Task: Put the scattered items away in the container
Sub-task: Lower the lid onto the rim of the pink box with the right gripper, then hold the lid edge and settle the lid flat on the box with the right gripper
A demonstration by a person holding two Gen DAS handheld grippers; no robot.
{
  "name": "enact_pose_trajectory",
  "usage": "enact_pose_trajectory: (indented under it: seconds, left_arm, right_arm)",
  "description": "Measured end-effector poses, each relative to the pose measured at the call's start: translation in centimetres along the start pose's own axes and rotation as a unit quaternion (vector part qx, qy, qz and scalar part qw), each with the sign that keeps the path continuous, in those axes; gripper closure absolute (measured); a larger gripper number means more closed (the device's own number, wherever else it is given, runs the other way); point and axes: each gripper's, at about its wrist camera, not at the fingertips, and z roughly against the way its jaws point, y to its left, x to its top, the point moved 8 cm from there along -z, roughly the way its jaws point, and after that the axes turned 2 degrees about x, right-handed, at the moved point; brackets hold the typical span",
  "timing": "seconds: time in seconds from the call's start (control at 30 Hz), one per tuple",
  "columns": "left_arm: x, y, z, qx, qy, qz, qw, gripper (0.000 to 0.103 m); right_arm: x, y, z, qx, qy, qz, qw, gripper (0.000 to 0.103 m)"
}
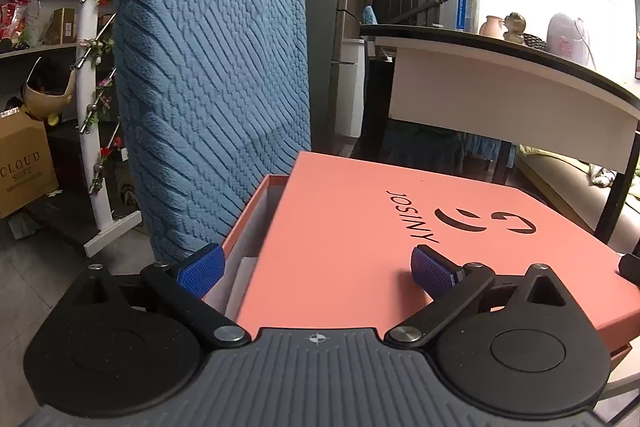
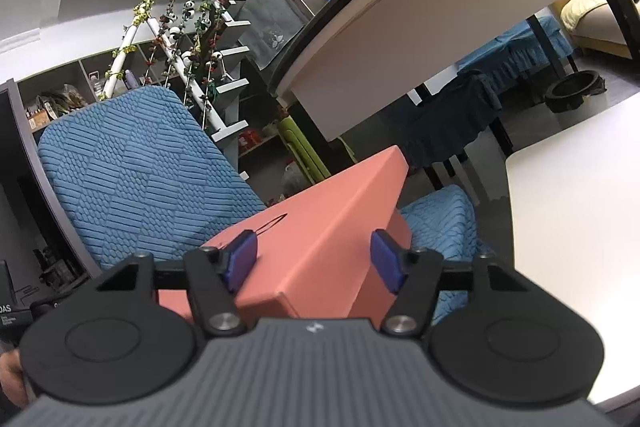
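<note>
A pink box (image 1: 256,227) sits on a blue chair (image 1: 212,67). Its pink lid (image 1: 400,247) lies on top but is slid over, so a gap shows at about 9 o'clock of the lid. Only the left wrist view shows this gap, and inside it you can see the white wall of the box and a white thing (image 1: 240,277) I cannot make out. That view also shows dark letters and a curly mark on the lid.

The left gripper (image 1: 318,269) has its jaws wide apart. One blue pad (image 1: 200,273) is at the open gap by the box edge, and the other blue pad (image 1: 434,271) hangs over the lid. I cannot tell if either one touches.

The right wrist view shows the same lid (image 2: 320,239) from a corner, so you see its top and one side wall but not the gap. The right gripper (image 2: 314,259) has its jaws apart too, with one blue pad on each side of the lid corner. They hold nothing. Only this view shows the blue seat (image 2: 440,223) under the box at about 3 o'clock, and a white table top (image 2: 572,227) further that way.

Both views show a round table edge (image 1: 500,67) up behind the box, with a water bottle (image 1: 468,3) on it
</note>
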Motion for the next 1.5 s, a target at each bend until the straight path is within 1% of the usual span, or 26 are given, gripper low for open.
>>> enact_pose_trajectory:
  seconds: [0.07,0.23,0.63,0.83,1.27,1.3,1.37,1.43,1.47,1.5]
  left_arm:
    - [0.0,-0.2,0.0,-0.006,0.002,-0.003,1.0000,0.003]
    - [-0.1,-0.9,0.2,-0.019,0.003,-0.015,0.9997,0.002]
    - [0.1,-0.8,0.4,-0.013,0.001,-0.019,0.9997,0.002]
    - [0.0,-0.2,0.5,-0.011,-0.001,-0.020,0.9997,0.002]
    - [-0.4,2.7,0.6,0.008,-0.001,-0.014,0.9999,0.002]
    - [-0.5,2.8,0.6,0.005,0.000,-0.013,0.9999,0.002]
    - [-0.7,1.9,1.1,-0.040,-0.002,-0.014,0.9991,0.003]
    - [-0.8,1.1,1.7,-0.082,-0.004,-0.016,0.9965,0.003]
    - [-0.8,0.6,2.1,-0.084,-0.012,-0.026,0.9961,0.002]
    - [-0.8,0.3,2.4,-0.069,-0.021,-0.035,0.9968,0.003]
  right_arm:
    - [0.2,0.0,-0.3,-0.002,-0.003,0.006,1.000,0.040]
    - [-0.4,0.5,1.0,-0.001,-0.005,0.014,1.000,0.040]
    - [-1.7,1.8,4.1,0.000,-0.009,0.033,0.999,0.040]
    - [-2.4,2.5,5.7,0.001,-0.011,0.042,0.999,0.040]
    - [-3.4,4.2,4.8,0.035,0.003,0.066,0.997,0.040]
    - [-3.5,4.4,4.8,0.037,0.005,0.069,0.997,0.040]
    - [-3.7,4.8,4.8,0.044,0.005,0.072,0.996,0.040]
    - [-3.7,5.4,5.2,0.056,0.001,0.076,0.996,0.040]
    - [-3.6,5.6,5.6,0.059,-0.001,0.082,0.995,0.040]
    - [-3.6,5.7,6.0,0.060,-0.003,0.085,0.995,0.040]
